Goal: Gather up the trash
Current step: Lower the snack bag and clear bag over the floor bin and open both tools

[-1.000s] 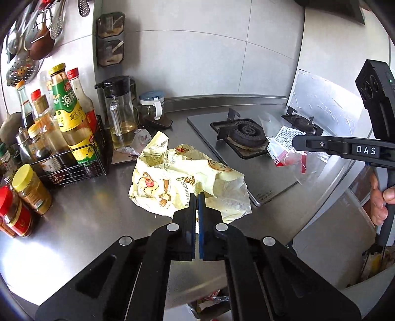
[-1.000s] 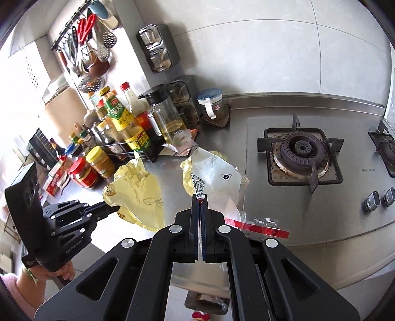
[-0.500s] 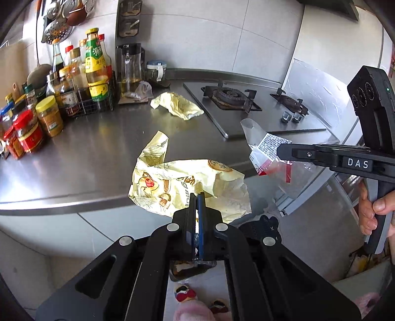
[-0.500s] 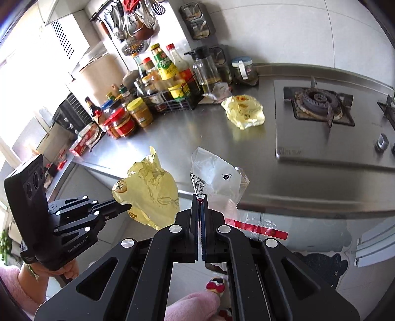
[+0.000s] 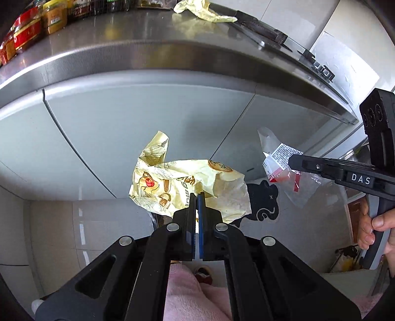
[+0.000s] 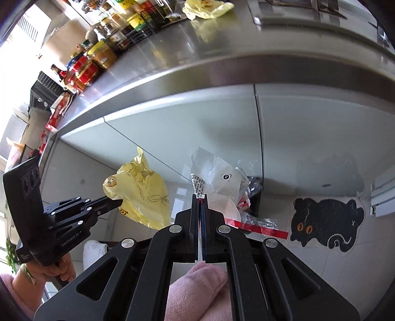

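Observation:
My left gripper (image 5: 198, 197) is shut on a crumpled yellow printed wrapper (image 5: 177, 182), which hangs in front of the grey cabinet doors below the counter edge. My right gripper (image 6: 200, 197) is shut on a clear plastic bag (image 6: 217, 182) with a printed label and a red strip. Each view shows the other side: the right gripper (image 5: 292, 160) with the clear bag (image 5: 281, 158), and the left gripper (image 6: 118, 201) with the yellow wrapper (image 6: 140, 190). A second yellow wrapper (image 5: 200, 8) lies on the steel counter (image 5: 123, 47) above. Under the clear bag, a dark bin (image 6: 254, 190) with trash peeks out.
Jars and sauce bottles (image 6: 98, 56) line the counter's left side. The gas hob (image 5: 259, 24) is on its right. A black cat-shaped mat (image 6: 325, 222) lies on the tiled floor by the cabinets. A pink sleeve or trouser leg (image 5: 187, 291) shows under the grippers.
Both grippers have dropped from above the counter to below its edge, in front of the cabinet doors, each still carrying its piece of trash. The floor and cat mat have come into view.

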